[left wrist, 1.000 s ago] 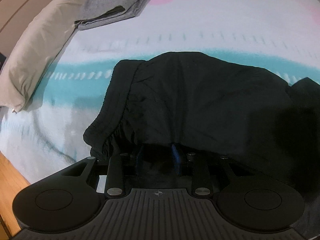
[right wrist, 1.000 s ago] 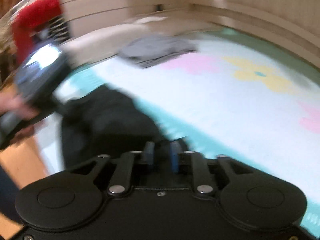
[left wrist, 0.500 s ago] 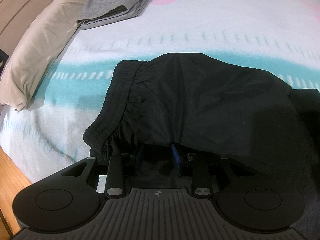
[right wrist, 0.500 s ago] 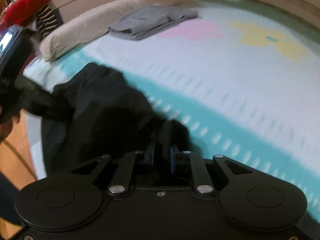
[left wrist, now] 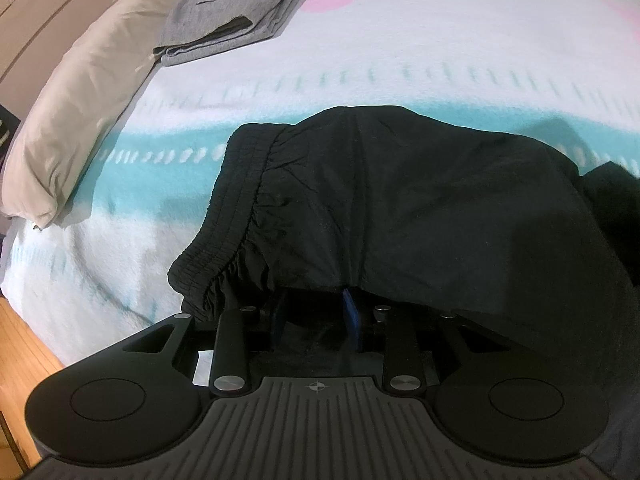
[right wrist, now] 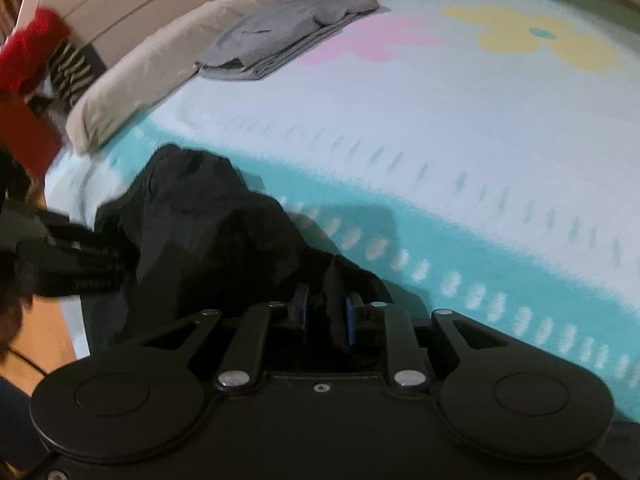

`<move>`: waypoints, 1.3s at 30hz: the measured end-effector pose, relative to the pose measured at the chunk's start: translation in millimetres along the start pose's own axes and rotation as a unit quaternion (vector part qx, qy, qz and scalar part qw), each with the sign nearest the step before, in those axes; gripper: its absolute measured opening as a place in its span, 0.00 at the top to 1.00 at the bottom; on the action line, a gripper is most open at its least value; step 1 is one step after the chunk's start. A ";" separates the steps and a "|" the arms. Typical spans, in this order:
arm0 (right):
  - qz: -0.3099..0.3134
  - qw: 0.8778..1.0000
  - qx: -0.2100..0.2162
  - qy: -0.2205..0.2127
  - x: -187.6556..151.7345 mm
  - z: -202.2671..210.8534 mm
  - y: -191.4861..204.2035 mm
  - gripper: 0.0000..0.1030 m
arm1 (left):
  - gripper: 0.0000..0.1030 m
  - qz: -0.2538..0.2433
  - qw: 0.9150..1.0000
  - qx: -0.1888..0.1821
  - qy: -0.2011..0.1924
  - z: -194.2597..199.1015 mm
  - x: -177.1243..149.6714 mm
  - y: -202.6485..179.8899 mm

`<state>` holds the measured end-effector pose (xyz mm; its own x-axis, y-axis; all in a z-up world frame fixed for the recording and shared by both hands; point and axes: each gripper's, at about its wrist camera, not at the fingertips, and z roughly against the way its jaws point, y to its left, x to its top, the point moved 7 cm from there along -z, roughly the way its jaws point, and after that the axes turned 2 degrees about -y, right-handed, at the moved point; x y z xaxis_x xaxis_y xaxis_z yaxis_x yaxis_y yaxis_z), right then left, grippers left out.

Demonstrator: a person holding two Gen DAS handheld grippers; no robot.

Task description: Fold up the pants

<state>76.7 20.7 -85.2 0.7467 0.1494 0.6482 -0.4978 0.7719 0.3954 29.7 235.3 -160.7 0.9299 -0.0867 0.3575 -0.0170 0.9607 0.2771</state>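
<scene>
The right gripper's fingers are closing narrowly on a fold of the black crumpled fabric pants (bulk lying centre-left).

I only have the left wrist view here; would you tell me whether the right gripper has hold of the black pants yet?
Observer: Yes. In the right wrist view the right gripper has a bunched fold of the black pants between its blue pads; its jaws have just been closing on it.
Operator: Thank you. Is anything beside the bed that I am missing?
Observer: Something red and a striped item sit beyond the pillow, too blurred to name.
Operator: And how does my gripper look from there?
Observer: The left gripper reaches in from the left edge, meeting the pants' near side.
</scene>
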 end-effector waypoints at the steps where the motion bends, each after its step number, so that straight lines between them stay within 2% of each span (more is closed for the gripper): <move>1: -0.001 1.000 -0.003 -0.003 2.6 -0.9 -0.1 0.95 | 0.71 0.002 1.000 -0.001 0.000 0.1 -0.2 0.5; 4: 0.013 0.997 -0.059 -0.039 21.8 8.2 -11.0 0.95 | 0.71 0.005 1.000 -0.001 -0.001 0.2 -0.4 1.4; 7: -0.023 0.993 -0.089 -0.069 44.6 15.5 -35.6 0.95 | 0.71 0.002 1.000 0.002 -0.003 0.2 -0.7 0.6; 10: -0.042 0.993 -0.084 -0.072 56.0 7.5 -52.0 0.96 | 0.71 -0.002 1.000 0.007 -0.006 0.8 -1.2 -1.6; 14: -0.014 0.993 -0.110 -0.032 48.3 -25.6 -54.9 0.94 | 0.71 -0.006 1.000 0.005 -0.009 2.5 -2.2 -2.6; 16: 0.007 0.993 -0.120 -0.015 40.3 -36.2 -50.5 0.89 | 0.71 0.000 1.000 -0.005 -0.006 3.1 -1.2 0.5; 17: 0.017 0.991 -0.127 -0.023 41.8 -34.5 -48.3 0.73 | 0.71 0.006 1.000 -0.010 -0.005 3.4 -0.4 3.1; 19: 0.030 0.987 -0.153 -0.040 44.8 -20.9 -45.8 0.55 | 0.71 0.018 1.000 -0.018 -0.002 2.5 0.6 8.5; 21: 0.035 0.984 -0.158 -0.081 47.6 6.5 -40.3 0.52 | 0.71 0.025 0.999 -0.022 0.000 2.1 1.2 11.9; 23: 0.039 0.984 -0.143 -0.093 43.1 27.9 -32.7 0.52 | 0.71 0.023 1.000 -0.018 -0.002 1.7 1.7 14.4; 26: 0.076 0.988 -0.101 -0.086 17.9 54.5 -5.9 0.51 | 0.71 0.021 1.000 -0.003 -0.010 1.0 3.1 19.6; 28: 0.117 0.987 -0.086 -0.068 -9.6 66.2 14.2 0.51 | 0.70 0.022 1.000 0.007 -0.014 -1.7 3.1 24.5; 30: 0.154 0.984 -0.071 -0.048 -43.4 76.0 32.2 0.51 | 0.70 0.026 1.000 0.003 -0.017 -2.5 3.7 28.1; 33: 0.177 0.983 -0.047 -0.027 -83.6 89.4 45.7 0.51 | 0.71 0.032 0.999 0.006 -0.016 -2.0 5.6 28.8; 35: 0.201 0.978 -0.043 -0.016 -107.9 95.6 54.5 0.51 | 0.71 0.033 0.999 0.012 -0.013 -1.8 7.3 27.6; 39: 0.250 0.967 -0.048 -0.018 -132.6 103.2 66.6 0.52 | 0.71 0.036 0.999 0.017 -0.013 -1.2 7.1 27.0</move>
<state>-101.0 -11.4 -77.6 0.4063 0.4994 0.7652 -0.7490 0.6617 -0.0342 36.2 260.9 -151.8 0.9158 -0.0261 0.4009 -0.0955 0.9552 0.2802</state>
